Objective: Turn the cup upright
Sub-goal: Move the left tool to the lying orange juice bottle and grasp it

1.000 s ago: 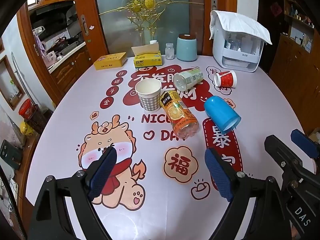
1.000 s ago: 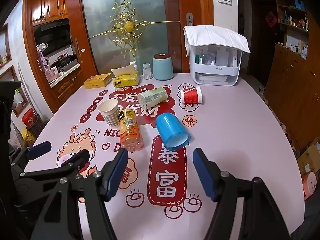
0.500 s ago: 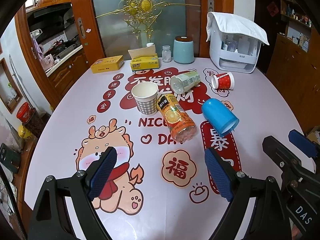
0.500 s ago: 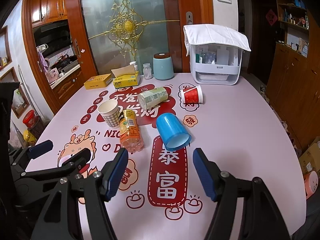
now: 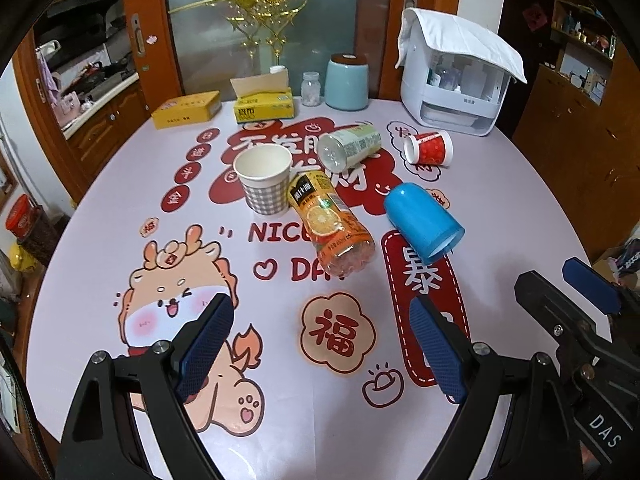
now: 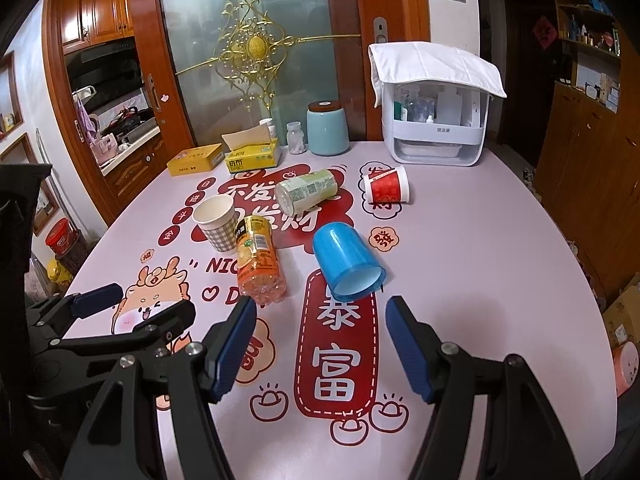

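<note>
Three cups: blue plastic cup [image 6: 347,261], red paper cup [image 6: 387,189], checked paper cup [image 6: 215,222]. Two plastic bottles: orange juice bottle [image 6: 258,262], green-labelled bottle [image 6: 306,191]. Two yellow boxes: flat yellow box [image 6: 195,159], yellow tissue box [image 6: 252,157].

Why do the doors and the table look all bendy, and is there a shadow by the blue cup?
Left wrist view: the fisheye lens bows the round table and darkens the corners. Right wrist view: the wooden door frame curves likewise; a soft shadow lies beside the blue plastic cup, and everything looks sharp.
</note>
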Tool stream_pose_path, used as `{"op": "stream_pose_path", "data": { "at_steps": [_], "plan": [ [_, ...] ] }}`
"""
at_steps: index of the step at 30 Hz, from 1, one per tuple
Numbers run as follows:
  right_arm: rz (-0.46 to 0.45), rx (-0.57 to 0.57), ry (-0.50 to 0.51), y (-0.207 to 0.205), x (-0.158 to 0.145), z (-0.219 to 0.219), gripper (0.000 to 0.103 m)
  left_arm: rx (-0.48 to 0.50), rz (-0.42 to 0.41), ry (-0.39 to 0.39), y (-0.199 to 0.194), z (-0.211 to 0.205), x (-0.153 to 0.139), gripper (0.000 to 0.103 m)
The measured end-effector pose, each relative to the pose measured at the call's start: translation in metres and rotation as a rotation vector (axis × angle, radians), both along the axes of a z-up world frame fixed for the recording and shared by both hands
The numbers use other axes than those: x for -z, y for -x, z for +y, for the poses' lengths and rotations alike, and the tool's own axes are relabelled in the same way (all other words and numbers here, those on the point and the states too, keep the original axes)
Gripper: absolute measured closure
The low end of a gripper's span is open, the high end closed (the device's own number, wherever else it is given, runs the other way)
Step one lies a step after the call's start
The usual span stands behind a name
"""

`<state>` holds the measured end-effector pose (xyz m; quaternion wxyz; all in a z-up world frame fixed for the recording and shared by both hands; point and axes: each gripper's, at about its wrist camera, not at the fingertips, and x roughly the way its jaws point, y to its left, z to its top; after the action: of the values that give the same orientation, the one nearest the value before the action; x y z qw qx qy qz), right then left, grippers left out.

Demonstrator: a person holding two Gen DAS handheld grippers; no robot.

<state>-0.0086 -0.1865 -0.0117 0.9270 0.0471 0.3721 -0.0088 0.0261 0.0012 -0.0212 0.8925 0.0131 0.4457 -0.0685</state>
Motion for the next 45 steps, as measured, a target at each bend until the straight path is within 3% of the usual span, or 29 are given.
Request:
{"op": "stream_pose_path", "data": {
  "at_steps": [15,24,38,45],
  "plan": [
    [0.052,0.062,-0.037,-0.029,0.035,-0.018,0.036,-0.043,0.075,0.052,-0.047,0.005,0.030,0.015],
    [0.026,0.088,0.001,-0.037,0.037,-0.018,0.036,-0.075,0.043,0.017,-0.057,0.000,0.033,0.015],
    [0.045,0.126,-0.008,-0.077,0.062,-0.026,0.035,-0.118,0.131,0.011,-0.105,-0.010,0.072,0.015],
    [0.071,0.136,-0.017,-0.090,0.079,-0.028,0.036,-0.147,0.136,0.038,-0.122,-0.015,0.081,0.015]
  ]
}}
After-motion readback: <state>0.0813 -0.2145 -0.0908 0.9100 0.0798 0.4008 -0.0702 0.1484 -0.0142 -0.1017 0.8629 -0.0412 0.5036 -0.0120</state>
